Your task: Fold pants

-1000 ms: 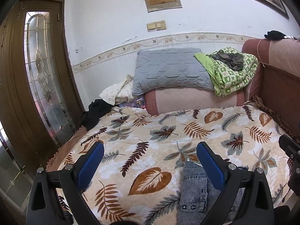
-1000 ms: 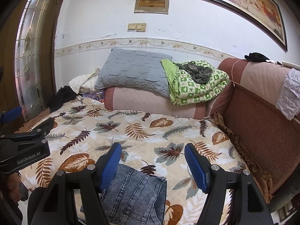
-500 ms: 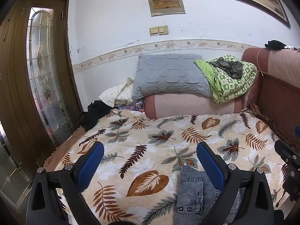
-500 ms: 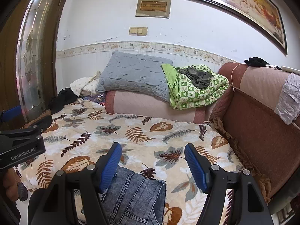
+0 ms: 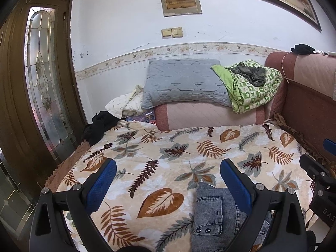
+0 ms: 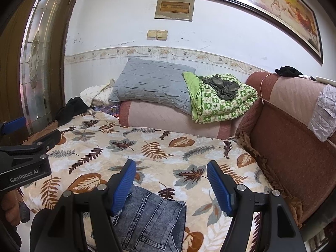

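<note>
Grey-blue denim pants [image 5: 212, 216] lie folded into a compact rectangle at the near edge of a leaf-print blanket [image 5: 168, 159]. In the left wrist view they sit under the right finger of my left gripper [image 5: 168, 178], which hangs open above the blanket with nothing between its blue pads. In the right wrist view the pants [image 6: 151, 218] lie below the left finger of my right gripper [image 6: 171, 180], also open and empty, held above the cloth. The left gripper's black body [image 6: 25, 163] shows at that view's left edge, with a hand below it.
A grey pillow [image 6: 151, 86] and a folded green quilt [image 6: 222, 103] rest on the pink bolster at the back. The red-brown sofa back [image 6: 294, 134] closes the right side. A wooden door with glass [image 5: 42, 79] stands left; dark clothing [image 5: 100, 126] lies at the blanket's far left corner.
Both views have shifted slightly, so the room sits a little lower in frame. The pants lie as before and both grippers stay open.
</note>
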`<move>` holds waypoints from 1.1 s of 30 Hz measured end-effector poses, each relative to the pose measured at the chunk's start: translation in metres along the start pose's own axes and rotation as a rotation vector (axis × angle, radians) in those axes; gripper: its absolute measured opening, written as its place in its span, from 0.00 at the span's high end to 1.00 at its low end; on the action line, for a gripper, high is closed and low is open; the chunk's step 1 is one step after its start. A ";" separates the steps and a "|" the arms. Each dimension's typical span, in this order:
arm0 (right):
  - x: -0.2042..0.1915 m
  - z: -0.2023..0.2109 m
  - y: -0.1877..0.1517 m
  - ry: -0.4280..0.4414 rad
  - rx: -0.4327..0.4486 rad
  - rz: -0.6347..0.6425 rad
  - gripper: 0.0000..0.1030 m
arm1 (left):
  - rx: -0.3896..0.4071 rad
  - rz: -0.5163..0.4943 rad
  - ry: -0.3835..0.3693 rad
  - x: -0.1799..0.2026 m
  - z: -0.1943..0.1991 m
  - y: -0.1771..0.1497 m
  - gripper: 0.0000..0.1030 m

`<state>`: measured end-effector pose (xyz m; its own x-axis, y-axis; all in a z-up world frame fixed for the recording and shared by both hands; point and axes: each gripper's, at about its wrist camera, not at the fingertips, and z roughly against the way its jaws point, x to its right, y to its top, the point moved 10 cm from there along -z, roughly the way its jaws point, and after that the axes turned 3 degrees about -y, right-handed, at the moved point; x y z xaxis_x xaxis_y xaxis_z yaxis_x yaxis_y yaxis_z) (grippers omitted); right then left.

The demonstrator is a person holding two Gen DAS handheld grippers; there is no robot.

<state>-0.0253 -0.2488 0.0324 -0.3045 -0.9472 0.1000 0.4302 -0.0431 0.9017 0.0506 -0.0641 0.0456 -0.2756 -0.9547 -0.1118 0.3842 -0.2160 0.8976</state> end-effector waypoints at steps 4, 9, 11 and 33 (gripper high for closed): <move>0.000 0.000 0.000 0.000 -0.001 0.002 0.29 | -0.012 0.013 -0.015 -0.001 -0.002 -0.001 0.04; -0.001 0.001 0.001 0.001 0.003 0.002 0.29 | -0.010 0.018 -0.015 -0.002 -0.002 -0.001 0.04; -0.001 0.001 0.001 0.002 0.006 0.005 0.29 | -0.010 0.018 -0.016 -0.003 -0.001 -0.001 0.04; -0.009 0.011 0.009 0.007 0.039 0.026 0.29 | 0.001 0.022 -0.028 -0.001 0.007 0.004 0.04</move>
<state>-0.0284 -0.2365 0.0439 -0.2874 -0.9502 0.1206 0.4040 -0.0060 0.9148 0.0466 -0.0623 0.0524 -0.2914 -0.9532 -0.0804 0.3894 -0.1949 0.9002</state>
